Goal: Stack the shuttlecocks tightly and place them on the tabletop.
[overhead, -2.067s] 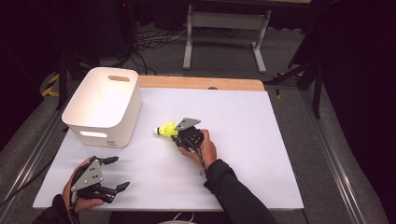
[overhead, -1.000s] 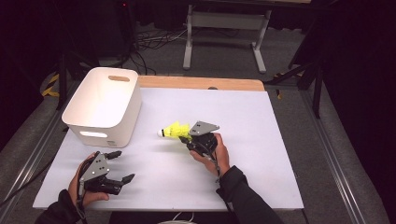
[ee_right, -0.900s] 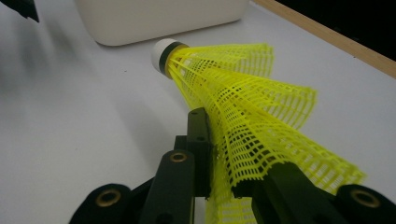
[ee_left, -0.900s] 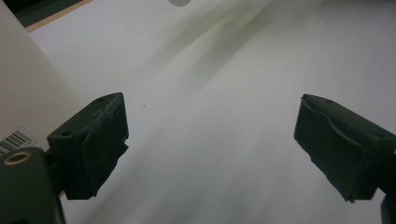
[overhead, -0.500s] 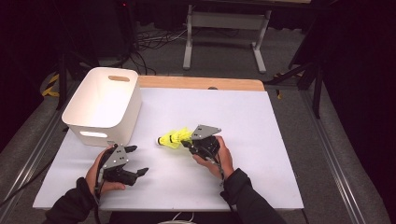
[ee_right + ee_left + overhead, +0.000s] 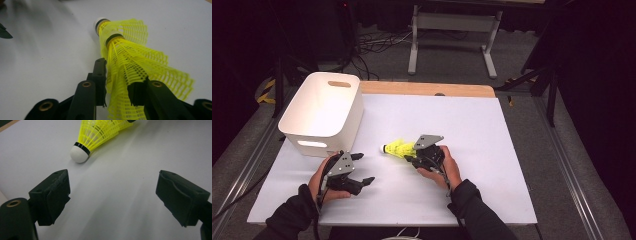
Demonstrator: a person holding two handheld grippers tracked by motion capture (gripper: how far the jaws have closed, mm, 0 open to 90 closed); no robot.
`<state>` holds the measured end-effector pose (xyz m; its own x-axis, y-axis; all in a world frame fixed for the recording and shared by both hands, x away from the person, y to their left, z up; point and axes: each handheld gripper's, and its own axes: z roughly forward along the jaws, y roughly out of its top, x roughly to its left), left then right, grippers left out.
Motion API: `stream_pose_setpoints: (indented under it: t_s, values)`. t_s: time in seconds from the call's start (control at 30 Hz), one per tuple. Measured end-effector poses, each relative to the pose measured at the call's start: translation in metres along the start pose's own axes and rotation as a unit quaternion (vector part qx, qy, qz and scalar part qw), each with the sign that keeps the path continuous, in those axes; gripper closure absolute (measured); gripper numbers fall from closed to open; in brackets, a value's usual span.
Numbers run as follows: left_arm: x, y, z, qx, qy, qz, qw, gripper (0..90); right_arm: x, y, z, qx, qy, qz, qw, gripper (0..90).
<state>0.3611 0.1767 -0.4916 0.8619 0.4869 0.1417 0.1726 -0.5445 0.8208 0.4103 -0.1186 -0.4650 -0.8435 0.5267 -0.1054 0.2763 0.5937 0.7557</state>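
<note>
In the left gripper view the skirt of the yellow shuttlecocks [image 6: 100, 131] runs off the top edge ahead of the left gripper [image 6: 112, 195], so the far rim and whatever pinches it are cut away; only one white cork shows there, the second one hidden. In the right gripper view the mesh hides the inner faces of the right gripper [image 6: 117, 82], and the skirt's lower rim leaves the bottom edge. A dark shape at the left edge, far ahead of that claw, is blurred and cut off, too little to identify
</note>
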Motion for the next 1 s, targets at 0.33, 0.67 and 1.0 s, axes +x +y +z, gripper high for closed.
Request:
stream_pose_setpoints:
  t_s: [0.33, 0.67, 1.0]
  values:
    - [-0.004, -0.003, -0.012, -0.006, -0.007, 0.004, 0.9999, 12.4, 0.005, 0.005, 0.003, 0.003, 0.018, -0.002, 0.9998, 40.9]
    - [-0.003, -0.01, -0.017, -0.005, -0.011, -0.003, 0.9999, 13.2, 0.006, 0.013, 0.021, 0.033, -0.002, -0.007, 0.9994, 45.2]
    - [-0.007, -0.01, -0.013, -0.001, -0.021, -0.001, 0.9998, 13.6, 0.003, 0.025, 0.034, 0.033, -0.054, -0.011, 0.9979, 76.4]
